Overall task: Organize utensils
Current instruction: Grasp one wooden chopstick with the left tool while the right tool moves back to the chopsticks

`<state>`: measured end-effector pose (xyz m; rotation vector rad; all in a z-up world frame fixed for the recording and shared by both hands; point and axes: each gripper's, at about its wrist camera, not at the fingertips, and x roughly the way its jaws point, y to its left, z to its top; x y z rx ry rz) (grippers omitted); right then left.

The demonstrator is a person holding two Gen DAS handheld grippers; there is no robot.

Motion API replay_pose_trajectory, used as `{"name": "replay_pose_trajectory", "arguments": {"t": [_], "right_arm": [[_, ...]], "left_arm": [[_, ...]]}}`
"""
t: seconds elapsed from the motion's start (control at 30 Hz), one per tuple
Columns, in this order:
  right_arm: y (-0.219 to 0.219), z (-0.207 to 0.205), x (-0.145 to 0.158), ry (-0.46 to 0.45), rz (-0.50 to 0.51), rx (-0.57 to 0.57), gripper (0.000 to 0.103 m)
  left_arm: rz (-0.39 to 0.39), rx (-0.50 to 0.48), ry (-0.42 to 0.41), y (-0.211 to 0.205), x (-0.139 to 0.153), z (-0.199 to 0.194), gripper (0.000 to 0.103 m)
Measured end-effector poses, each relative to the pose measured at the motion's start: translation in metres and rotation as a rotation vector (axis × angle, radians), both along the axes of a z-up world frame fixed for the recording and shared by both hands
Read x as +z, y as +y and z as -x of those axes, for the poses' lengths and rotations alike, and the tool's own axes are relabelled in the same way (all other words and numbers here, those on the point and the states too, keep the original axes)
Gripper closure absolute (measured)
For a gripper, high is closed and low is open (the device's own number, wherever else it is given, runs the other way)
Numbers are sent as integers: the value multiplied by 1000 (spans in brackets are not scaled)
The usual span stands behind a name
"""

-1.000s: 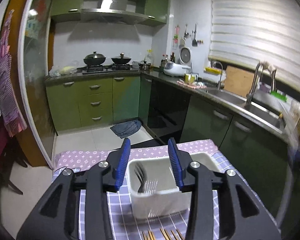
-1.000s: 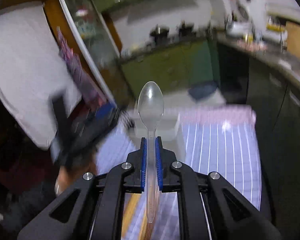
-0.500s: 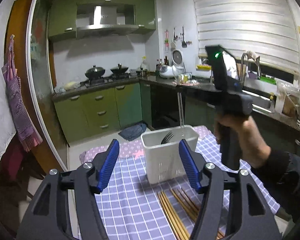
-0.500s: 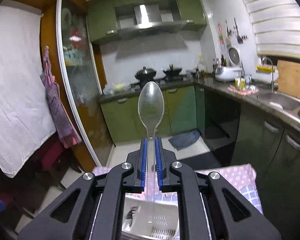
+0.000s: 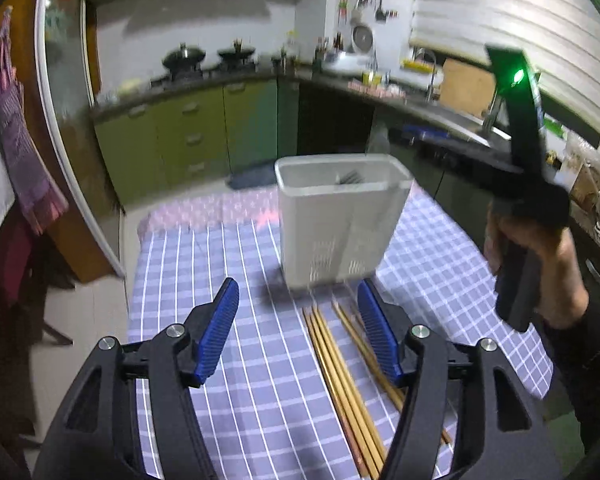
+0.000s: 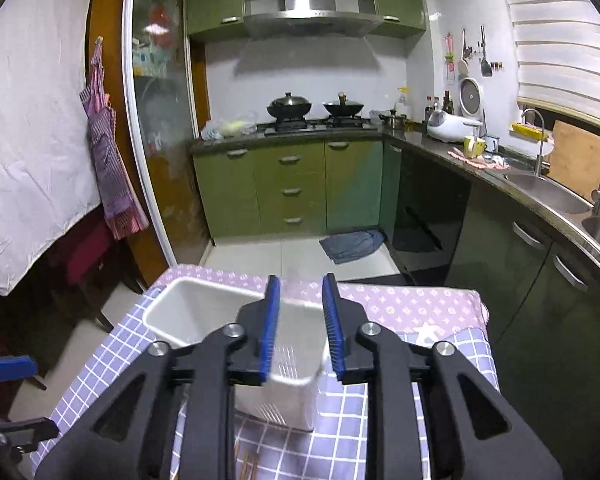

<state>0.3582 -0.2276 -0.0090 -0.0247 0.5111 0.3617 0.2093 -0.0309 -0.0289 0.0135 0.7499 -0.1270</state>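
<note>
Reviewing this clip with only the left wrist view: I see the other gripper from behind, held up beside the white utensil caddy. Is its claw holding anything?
Observer: No. In the right wrist view the right claw has its jaws opening, with nothing gripped between the blue pads.
Operator: Where does it sit relative to the caddy?
Observer: Directly over the utensil caddy, above the end that lies to the right in that view.
Operator: Is the caddy's other end occupied?
Observer: What shows of that end's inside looks bare and white.
</note>
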Motion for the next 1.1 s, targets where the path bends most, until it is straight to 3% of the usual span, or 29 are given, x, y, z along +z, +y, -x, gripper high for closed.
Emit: {"name": "replay_pose_trajectory", "arguments": {"t": [0.2, 0.23, 0.43, 0.67, 0.83, 1.1], "right_arm": [[-16, 30, 4, 41, 3, 19, 81], [-21, 38, 5, 65, 3, 31, 77], [-50, 67, -19, 331, 57, 119, 74], [-71, 90, -59, 478, 142, 139, 74], [-74, 78, -77, 546, 117, 151, 74], [-68, 74, -93, 586, 115, 173, 69]], "left_arm": [[-11, -24, 140, -5, -21, 1, 44], [-4, -33, 172, -6, -25, 0, 44], [11, -29, 353, -13, -58, -16, 44], [39, 16, 559, -15, -105, -46, 48], [6, 47, 604, -20, -117, -61, 64], [-3, 62, 677, -25, -135, -75, 67]]}}
